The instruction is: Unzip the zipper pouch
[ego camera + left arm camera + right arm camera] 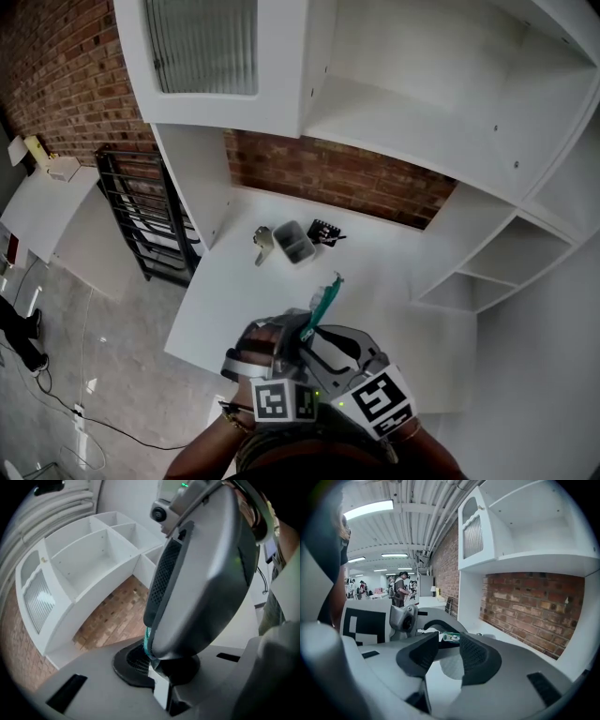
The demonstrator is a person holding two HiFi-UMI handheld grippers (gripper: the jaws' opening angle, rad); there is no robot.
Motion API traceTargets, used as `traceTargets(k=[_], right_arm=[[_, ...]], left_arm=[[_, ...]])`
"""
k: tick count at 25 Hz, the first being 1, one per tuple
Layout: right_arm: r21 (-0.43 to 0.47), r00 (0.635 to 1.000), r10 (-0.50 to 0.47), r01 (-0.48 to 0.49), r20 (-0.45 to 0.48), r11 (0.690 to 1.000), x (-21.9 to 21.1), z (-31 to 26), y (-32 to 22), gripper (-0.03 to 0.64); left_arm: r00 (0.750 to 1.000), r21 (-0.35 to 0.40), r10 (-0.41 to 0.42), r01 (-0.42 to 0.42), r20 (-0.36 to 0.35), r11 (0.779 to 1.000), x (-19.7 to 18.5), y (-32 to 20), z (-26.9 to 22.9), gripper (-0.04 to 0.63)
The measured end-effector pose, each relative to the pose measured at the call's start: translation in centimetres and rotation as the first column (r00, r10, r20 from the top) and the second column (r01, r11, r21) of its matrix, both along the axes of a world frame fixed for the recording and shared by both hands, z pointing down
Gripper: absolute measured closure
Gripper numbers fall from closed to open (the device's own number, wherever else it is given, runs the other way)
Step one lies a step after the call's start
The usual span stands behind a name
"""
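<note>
A teal zipper pouch (324, 300) stands up out of the two grippers, which meet close together above the near edge of the white table (394, 272). My left gripper (292, 337) is shut on the pouch's lower end; a strip of teal pouch fabric (146, 644) shows at its pads. The body of the right gripper (201, 573) fills most of the left gripper view. My right gripper (450, 641) has its jaws apart, with the teal pouch end (451, 638) and a small metal piece between its fingertips. The pads do not visibly press on it.
Further back on the table lie a small grey container (293, 242), a metal object (263, 244) and a black item (325, 231). White shelving surrounds the brick wall (328, 173). A black rack (150, 216) stands at the left. People stand far off in the right gripper view.
</note>
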State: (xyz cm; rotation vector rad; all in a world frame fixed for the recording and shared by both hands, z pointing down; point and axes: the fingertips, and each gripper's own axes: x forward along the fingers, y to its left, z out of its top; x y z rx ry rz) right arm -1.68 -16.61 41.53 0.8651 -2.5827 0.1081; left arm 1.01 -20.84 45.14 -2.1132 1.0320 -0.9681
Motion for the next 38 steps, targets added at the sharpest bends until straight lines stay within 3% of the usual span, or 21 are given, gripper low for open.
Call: traceTargets(k=[5,9,18,23,25,33,38], right_arm=[[-0.044,0.999,0.038,-0.039,-0.035,0.998,0.1,1.1,-0.4,0.482],[-0.075,0.997,0.068,-0.07,-0.035,0.995,0.1,1.8,-0.5,0.497],[-0.074,0.993,0.111,-0.113,-0.031,0.991,0.8,1.8,-0.9,0.523],[-0.082,0.99,0.139,-0.14,-0.027,0.987,1.5,1.9,-0.6,0.529],[-0.075,0.987,0.155,-0.157,-0.03,0.985,2.0,2.1,-0.8,0.589],[-0.157,0.985,0.135,-0.117,0.109,0.981,2.0,2.2,-0.9,0.609],[-0.148,0.994,0.087,-0.075,0.072,0.986,1.9,2.3,-0.5,0.611]], left_arm=[[0.981,0.042,0.026,-0.034,0.191,0.999,0.2,-0.2,1.4,0.588],[0.969,0.032,0.031,-0.041,0.246,0.999,0.2,-0.2,2.3,0.588],[0.988,-0.015,0.032,-0.03,0.15,0.999,0.8,-0.3,2.4,0.588],[0.991,-0.027,0.018,-0.015,0.131,1.0,-0.1,-0.5,2.5,0.588],[0.992,-0.022,0.021,-0.019,0.121,1.0,-0.1,-0.5,2.5,0.588],[0.993,-0.015,0.061,-0.06,0.097,0.998,0.6,0.0,2.1,0.588],[0.992,-0.104,0.126,-0.124,0.014,0.987,0.8,0.8,2.6,0.589]])
